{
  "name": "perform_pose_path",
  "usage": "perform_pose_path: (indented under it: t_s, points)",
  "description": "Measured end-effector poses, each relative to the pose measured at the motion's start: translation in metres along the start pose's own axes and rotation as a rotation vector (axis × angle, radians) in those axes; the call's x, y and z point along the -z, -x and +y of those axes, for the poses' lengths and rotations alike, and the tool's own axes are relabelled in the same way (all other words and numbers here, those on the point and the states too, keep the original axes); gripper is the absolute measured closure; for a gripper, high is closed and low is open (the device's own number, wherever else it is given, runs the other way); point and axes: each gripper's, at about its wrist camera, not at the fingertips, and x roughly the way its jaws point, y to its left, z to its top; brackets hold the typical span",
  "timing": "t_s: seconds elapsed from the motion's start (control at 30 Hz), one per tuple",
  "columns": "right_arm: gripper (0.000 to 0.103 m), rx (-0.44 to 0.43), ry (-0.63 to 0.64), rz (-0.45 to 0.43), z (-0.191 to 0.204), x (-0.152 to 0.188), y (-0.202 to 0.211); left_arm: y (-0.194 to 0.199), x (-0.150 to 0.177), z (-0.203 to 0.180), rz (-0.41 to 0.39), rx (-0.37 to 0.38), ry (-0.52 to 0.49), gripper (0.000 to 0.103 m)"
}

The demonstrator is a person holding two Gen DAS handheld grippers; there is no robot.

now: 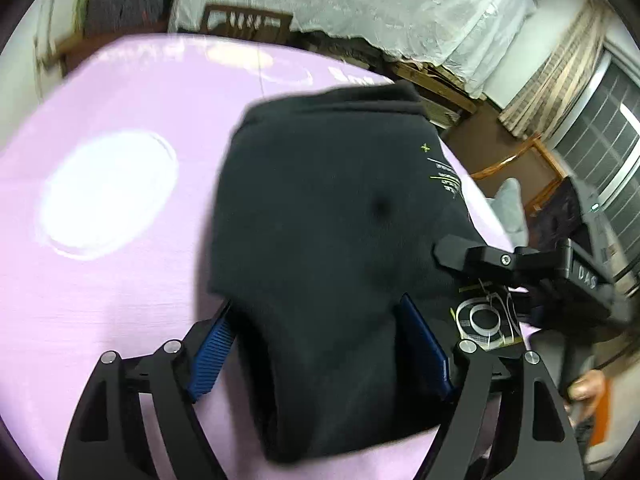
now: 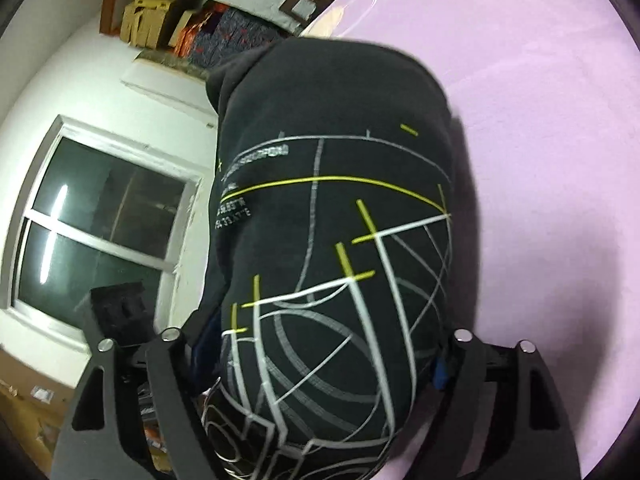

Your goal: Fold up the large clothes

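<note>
A black garment (image 1: 320, 216) with white and yellow line print is bunched over the pink table (image 1: 120, 280). My left gripper (image 1: 320, 344) has its blue pads (image 1: 212, 356) spread wide, with a thick fold of the garment lying between them. My right gripper (image 2: 320, 360) also straddles the garment (image 2: 332, 220), whose printed side fills the gap between the fingers; its pads are mostly hidden by cloth. The right gripper also shows in the left wrist view (image 1: 520, 268) at the garment's right edge.
The pink table cover (image 2: 540, 160) spreads around the garment. A wooden chair (image 1: 246, 24) stands behind the table. A window (image 2: 104, 220) and white wall lie beyond the table edge. A white plastic-covered shelf (image 1: 360, 4) is at the back.
</note>
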Motion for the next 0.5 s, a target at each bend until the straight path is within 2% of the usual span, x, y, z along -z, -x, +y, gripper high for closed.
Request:
perform_pose_path:
  t_s: [0.07,0.13,0.2,0.3,0.4,0.5]
  points:
    - [0.019,0.066,0.015,-0.033,0.009,0.008,0.010,0.019,0.008,-0.007,-0.050,-0.073,-0.035,0.018]
    - [0.018,0.151,0.051,-0.078,0.023,0.014,0.018,0.036,0.014,-0.010,-0.093,-0.119,-0.051,0.013]
    - [0.013,0.232,0.117,-0.147,0.041,0.028,0.032,0.054,0.023,-0.014,-0.127,-0.154,-0.055,0.013]
    - [0.009,0.351,0.244,-0.279,0.075,0.056,0.061,0.073,0.030,-0.020,-0.161,-0.164,-0.064,0.013]
    - [0.008,0.384,0.362,-0.346,0.112,0.092,0.082,0.099,0.045,-0.028,-0.207,-0.167,-0.078,0.009]
    - [0.006,0.458,0.458,-0.429,0.136,0.133,0.093,0.120,0.060,-0.038,-0.257,-0.186,-0.102,0.004]
